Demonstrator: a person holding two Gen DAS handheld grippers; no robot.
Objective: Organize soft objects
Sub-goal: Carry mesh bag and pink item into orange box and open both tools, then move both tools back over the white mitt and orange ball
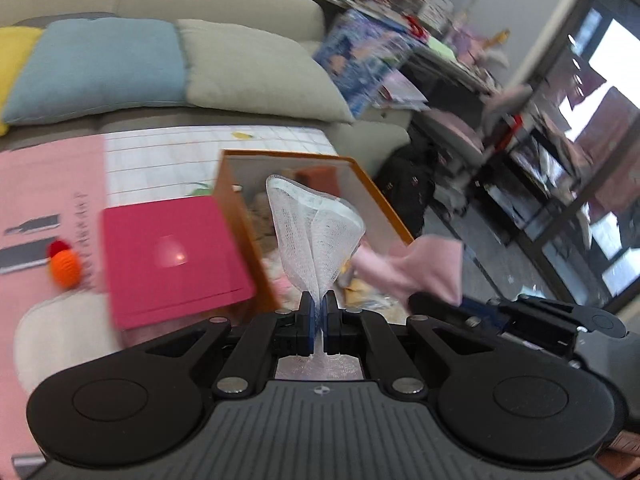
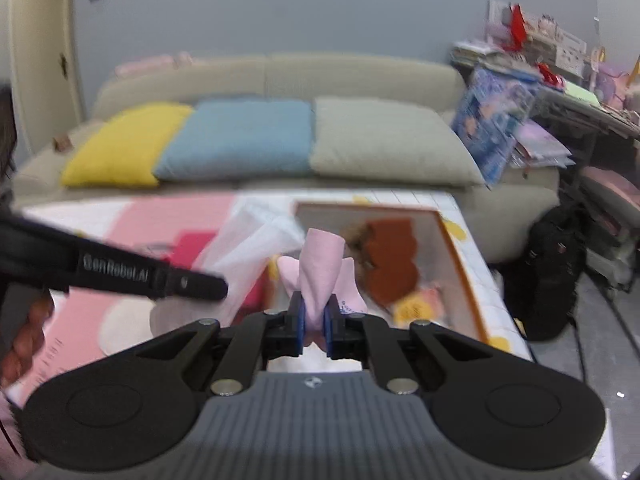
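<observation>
Now my left gripper [image 1: 319,312] pinches the white mesh cloth [image 1: 316,232], my right gripper [image 2: 313,322] the pink cloth [image 2: 322,268]; both hang over the orange box [image 1: 380,196] at twelve o'clock; next, I judge, lower and release.

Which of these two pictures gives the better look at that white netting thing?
The left wrist view: the white mesh cloth stands sharp and centred, pinched in the left tongs. In the right wrist view it is a blurred pale shape, partly behind the other tool.

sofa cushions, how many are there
3, in a row along the sofa back in the right wrist view: yellow cushion on the left, blue cushion in the middle, beige cushion on the right. None looks hidden.
</observation>
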